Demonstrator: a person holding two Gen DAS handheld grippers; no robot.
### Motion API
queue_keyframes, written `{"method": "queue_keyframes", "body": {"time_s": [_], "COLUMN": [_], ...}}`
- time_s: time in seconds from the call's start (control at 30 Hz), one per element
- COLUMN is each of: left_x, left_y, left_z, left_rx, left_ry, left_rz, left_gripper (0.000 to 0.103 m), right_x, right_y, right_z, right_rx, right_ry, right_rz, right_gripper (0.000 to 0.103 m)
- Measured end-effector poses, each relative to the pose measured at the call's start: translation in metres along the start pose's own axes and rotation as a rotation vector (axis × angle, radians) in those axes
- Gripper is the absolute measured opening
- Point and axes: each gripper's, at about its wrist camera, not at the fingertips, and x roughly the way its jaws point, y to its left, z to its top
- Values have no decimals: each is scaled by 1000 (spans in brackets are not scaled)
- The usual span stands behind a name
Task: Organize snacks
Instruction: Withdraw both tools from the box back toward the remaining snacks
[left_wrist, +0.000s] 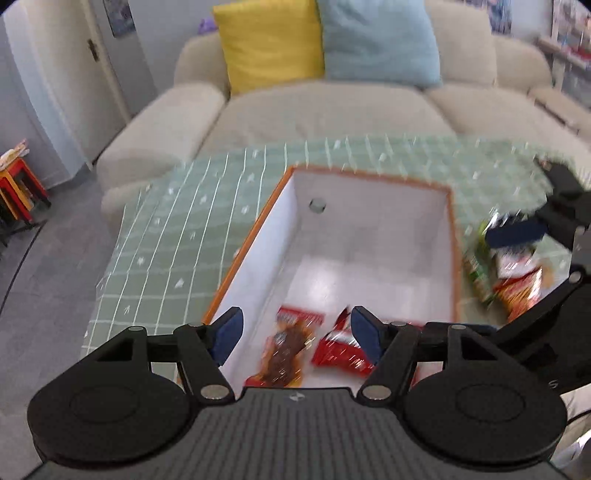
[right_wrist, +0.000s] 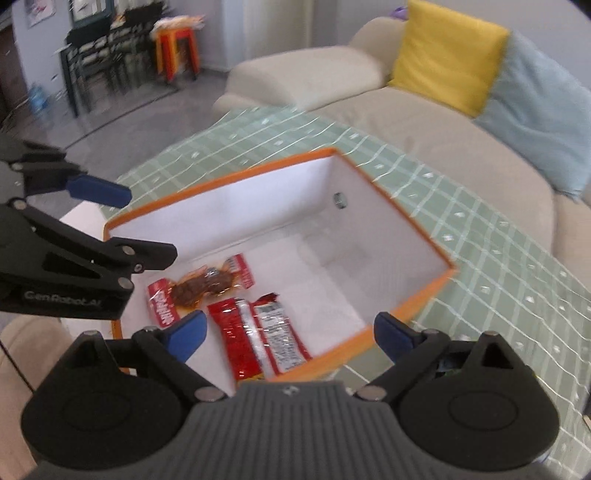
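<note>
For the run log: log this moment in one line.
left gripper: open, empty | right gripper: open, empty | red snack packets: in orange-rimmed box

We see left gripper (left_wrist: 297, 334) and right gripper (right_wrist: 291, 338) above box (right_wrist: 369, 177), jaws wide, seemingly empty despite blur.

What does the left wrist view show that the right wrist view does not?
Only the left wrist view shows the loose snack packets lying on the green cloth outside the box. Only the right wrist view shows the dark shelf and the printed back of a red packet. Both show the orange-rimmed box, the meat snack packet inside it, the two cushions, and both tools open and empty.
</note>
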Motion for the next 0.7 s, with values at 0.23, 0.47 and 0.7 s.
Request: {"method": "queue_keyframes", "body": {"time_s": [0.23, 0.47, 0.7], "left_x": [-24, -31, -21], "left_y": [-41, -85, -118], "left_z": [-4, -19, -36], "left_rx": [-35, -13, -7], "left_ry": [-132, -144, -102], "left_rz": [-20, -92, -150], "left_gripper": [79, 79, 79], "right_x": [-39, -66, -80], "right_y": [-25, -50, -76], "right_z": [-34, -81, -131], "right_rx": [135, 225, 334], "right_ry": [-77, -94, -47], "right_rz": [-71, -186, -269], "right_gripper": [95, 95, 95]}}
